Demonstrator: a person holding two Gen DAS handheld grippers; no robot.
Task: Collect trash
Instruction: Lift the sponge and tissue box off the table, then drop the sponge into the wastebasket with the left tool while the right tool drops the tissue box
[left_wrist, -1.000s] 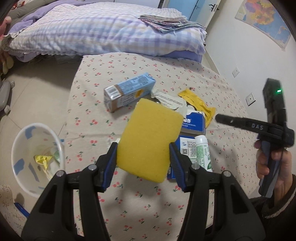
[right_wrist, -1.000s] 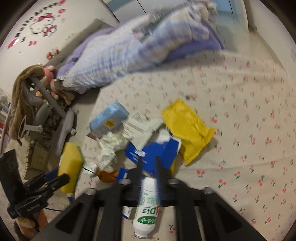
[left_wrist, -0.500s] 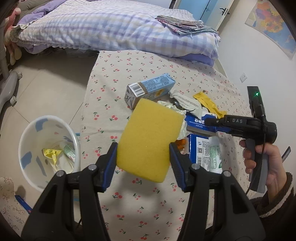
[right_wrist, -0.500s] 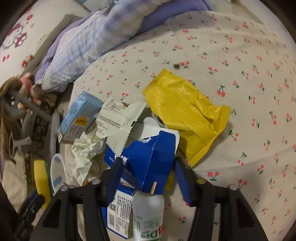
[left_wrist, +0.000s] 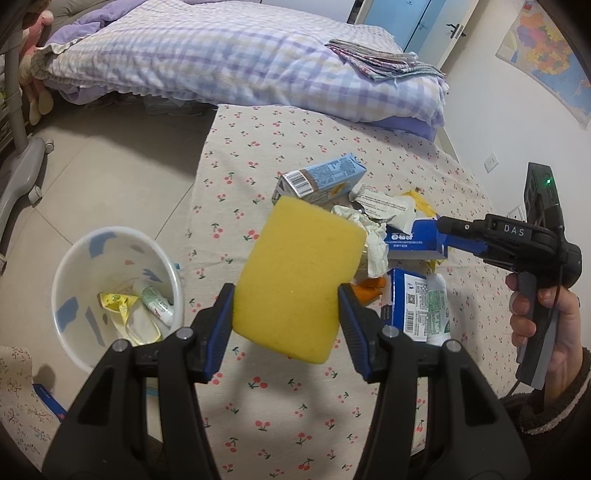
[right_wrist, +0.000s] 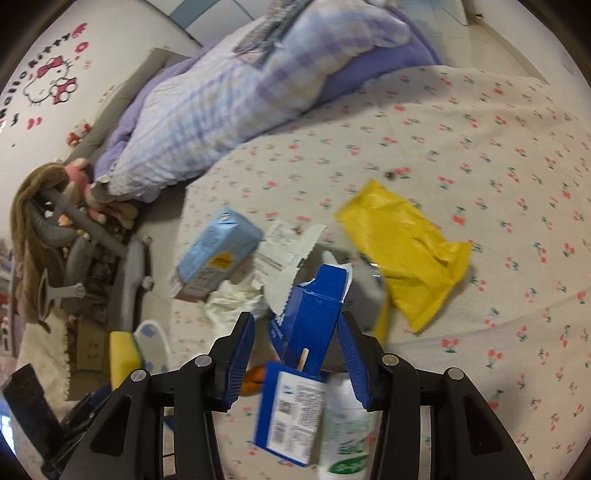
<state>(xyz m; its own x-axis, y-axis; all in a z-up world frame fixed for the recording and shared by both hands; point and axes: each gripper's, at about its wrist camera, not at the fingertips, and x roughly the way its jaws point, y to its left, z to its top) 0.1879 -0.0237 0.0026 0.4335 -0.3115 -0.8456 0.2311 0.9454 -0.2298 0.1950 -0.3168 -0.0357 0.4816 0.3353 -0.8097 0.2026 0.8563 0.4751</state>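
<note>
- My left gripper pinches a thick yellow rectangular sponge between its blue pads, holding it above the cherry-print tablecloth.
- Down to its left, on the floor beside the table, stands a white plastic bin with blue patches; inside it I see a yellow wrapper and a small white bottle with green print.
- The trash pile lies on the cloth beyond the sponge: a light-blue drink carton on its side, a crumpled white tissue, a white printed wrapper, and a small orange scrap.
- My right gripper has its jaws spread around an opened dark-blue cardboard box; the right pad looks to touch the box edge, while a clear gap shows at the left pad, so I see no pinch.
- A second blue-and-white box with a barcode lies just below, and beside it a white bottle with green lettering.
- A crinkled yellow foil pouch lies flat to the right of the blue box, near it.
- In the left view, a hand grips the right tool's handle.
- A bed with a purple checked quilt stands behind the table.
</note>
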